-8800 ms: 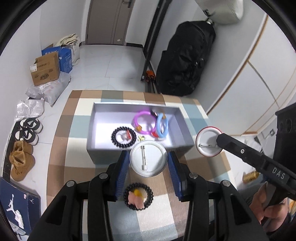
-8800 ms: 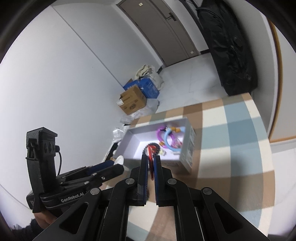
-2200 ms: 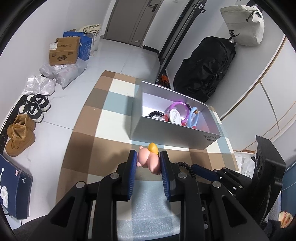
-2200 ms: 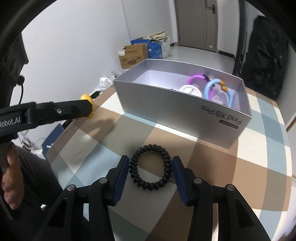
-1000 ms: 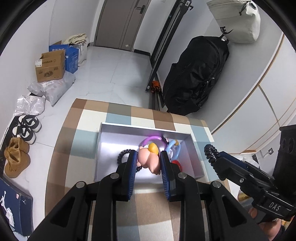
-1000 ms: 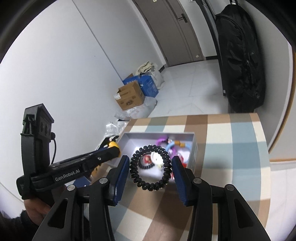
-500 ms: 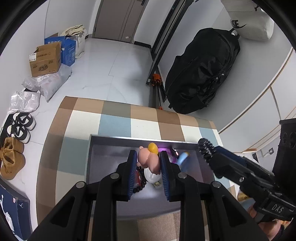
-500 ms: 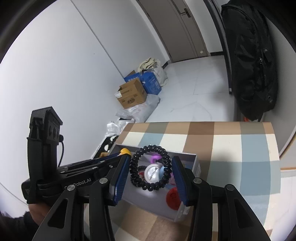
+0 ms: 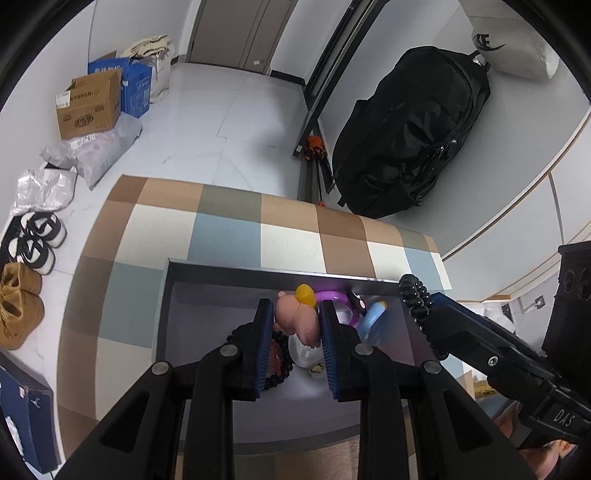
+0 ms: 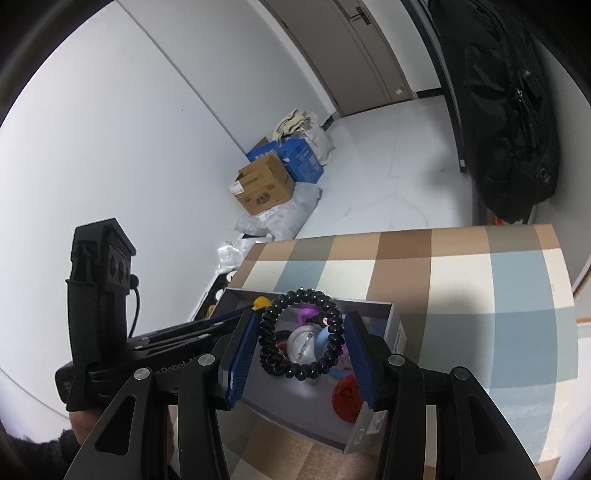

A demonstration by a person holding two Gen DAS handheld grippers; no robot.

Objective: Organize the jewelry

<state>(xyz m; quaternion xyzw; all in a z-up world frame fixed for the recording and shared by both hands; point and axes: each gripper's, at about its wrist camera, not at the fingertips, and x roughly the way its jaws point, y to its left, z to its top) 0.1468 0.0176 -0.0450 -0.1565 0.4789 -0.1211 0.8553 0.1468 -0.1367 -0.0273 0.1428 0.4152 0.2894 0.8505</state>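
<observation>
Grey box (image 9: 166,306) sits on the checked table (image 9: 225,236), bracelets and a badge (image 10: 303,345) inside. Beyond the table: backpack (image 9: 410,129) right, cardboard boxes (image 9: 88,103) left, shoes (image 9: 33,240) nearer left.

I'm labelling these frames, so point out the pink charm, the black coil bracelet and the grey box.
pink charm (image 9: 298,320), left wrist view, its pink body.
black coil bracelet (image 10: 269,345), right wrist view, left side of loop.
grey box (image 9: 164,314), left wrist view, left wall.

A home, likely an entryway: brown door (image 9: 236,33), pairs of shoes (image 9: 27,258) on the white tiled floor (image 9: 240,122) (beside cardboard boxes (image 9: 88,105)), a big black backpack (image 9: 410,136)
</observation>
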